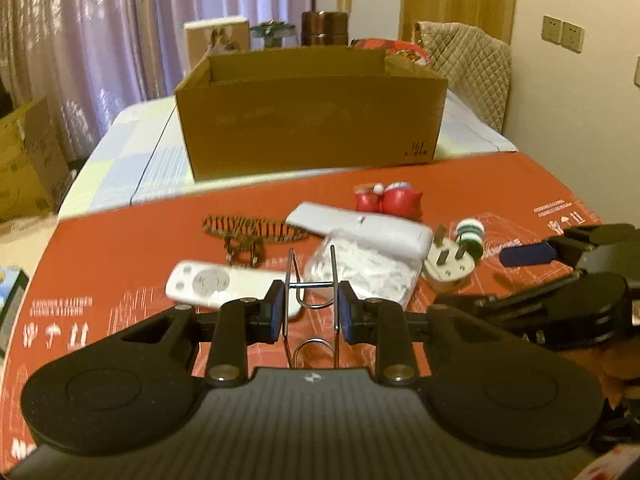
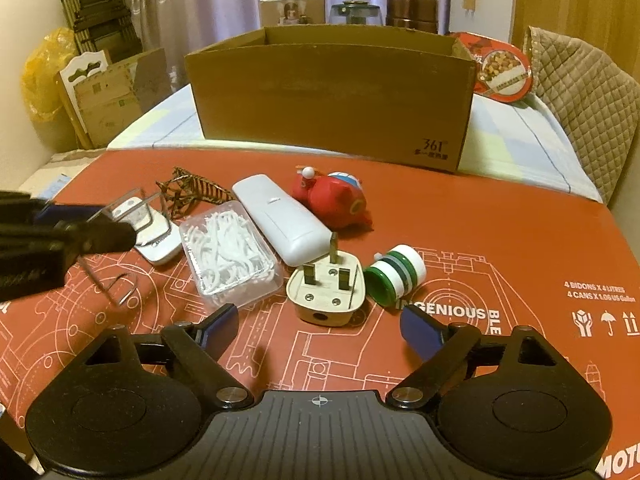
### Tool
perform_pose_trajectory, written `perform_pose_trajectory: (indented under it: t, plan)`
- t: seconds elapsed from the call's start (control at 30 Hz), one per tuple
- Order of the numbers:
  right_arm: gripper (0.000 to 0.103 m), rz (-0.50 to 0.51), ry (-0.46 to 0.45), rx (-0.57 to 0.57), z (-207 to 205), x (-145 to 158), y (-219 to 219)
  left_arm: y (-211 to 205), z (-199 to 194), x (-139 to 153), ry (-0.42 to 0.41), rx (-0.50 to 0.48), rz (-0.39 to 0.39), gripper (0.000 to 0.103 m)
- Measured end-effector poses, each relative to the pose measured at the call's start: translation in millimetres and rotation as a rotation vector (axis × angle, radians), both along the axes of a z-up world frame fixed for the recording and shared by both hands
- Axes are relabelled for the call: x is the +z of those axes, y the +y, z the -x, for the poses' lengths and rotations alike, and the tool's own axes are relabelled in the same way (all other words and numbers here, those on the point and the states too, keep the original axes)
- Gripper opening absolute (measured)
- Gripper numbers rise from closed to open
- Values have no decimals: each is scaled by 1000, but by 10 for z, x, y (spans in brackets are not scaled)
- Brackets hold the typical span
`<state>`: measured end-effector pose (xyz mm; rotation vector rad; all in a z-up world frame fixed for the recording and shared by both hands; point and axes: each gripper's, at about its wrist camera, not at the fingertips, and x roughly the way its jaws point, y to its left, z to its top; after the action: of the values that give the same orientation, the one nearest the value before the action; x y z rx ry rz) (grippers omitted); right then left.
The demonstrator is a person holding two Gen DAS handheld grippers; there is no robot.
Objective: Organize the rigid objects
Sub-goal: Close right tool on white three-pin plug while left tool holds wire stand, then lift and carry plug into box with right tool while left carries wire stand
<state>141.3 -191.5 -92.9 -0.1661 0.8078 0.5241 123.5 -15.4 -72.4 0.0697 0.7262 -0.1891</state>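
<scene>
While pinching wire rack (image 1: pixel 312 296) between pads, left gripper (image 1: pixel 312 312) holds it just above red mat (image 1: pixel 120 264), at 12 o'clock from camera. Thin wire, narrow grip: could twist or slip out on way to cardboard box (image 1: pixel 312 120), or snag remote (image 1: pixel 208 282) at 10 o'clock. Long axis roughly upright, loops hanging down, open end pointing away toward box. Right gripper (image 2: pixel 320 328) spread wide, empty, plug (image 2: pixel 326 288) dead ahead at 12, floss picks tub (image 2: pixel 228 258) at 11.
</scene>
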Motion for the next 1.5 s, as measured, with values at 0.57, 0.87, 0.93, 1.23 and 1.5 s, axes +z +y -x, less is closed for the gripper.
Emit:
perform_pose_trajectory:
  t: [0.57, 0.87, 0.93, 1.23, 1.5]
  plan:
    - [60, -8, 14, -73, -302, -212, 169, -25, -54, -195, 33, 15, 7, 23]
    - [46, 44, 1, -101, -252, -171, 142, -39, -30, -167, 31, 12, 1, 23]
    - [46, 43, 8, -106, -233, -144, 109, -41, -20, -149, 28, 9, -2, 23]
    - [46, 35, -1, -120, -81, 26, -13, -70, 16, -24, 6, -5, -1, 23]
    - [46, 26, -13, -133, 35, 237, -135, -167, 13, 214, -28, -20, -3, 23]
